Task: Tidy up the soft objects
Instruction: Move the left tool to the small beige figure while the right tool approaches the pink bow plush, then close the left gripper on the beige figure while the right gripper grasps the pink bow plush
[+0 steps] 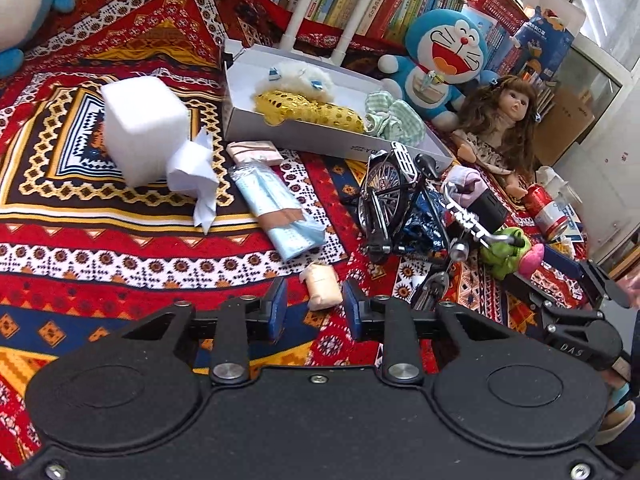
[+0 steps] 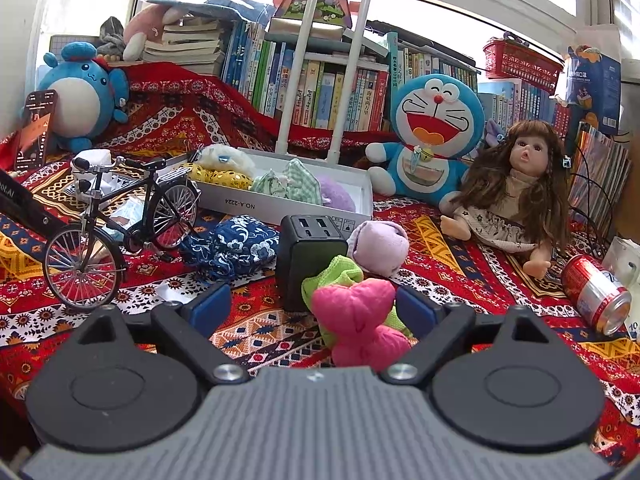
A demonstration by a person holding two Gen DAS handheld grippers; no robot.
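Here, from my left wrist, my left gripper [image 1: 315,307] has narrowed around the small cream roll [image 1: 322,290], pads just beside it, not pressing; bare patterned cloth [image 1: 100,240] spreads leftward, the toy bicycle [image 1: 384,196] crowds the right. The white tray [image 1: 296,132] holds a fluffy white toy [image 1: 300,76], a gold sequinned piece [image 1: 308,110] and green checked fabric [image 1: 394,120]. From my right wrist, my right gripper [image 2: 314,308] stands wide, the pink and green soft toy [image 2: 358,316] between its fingers, its base hidden; a black charger [image 2: 310,258] sits close ahead
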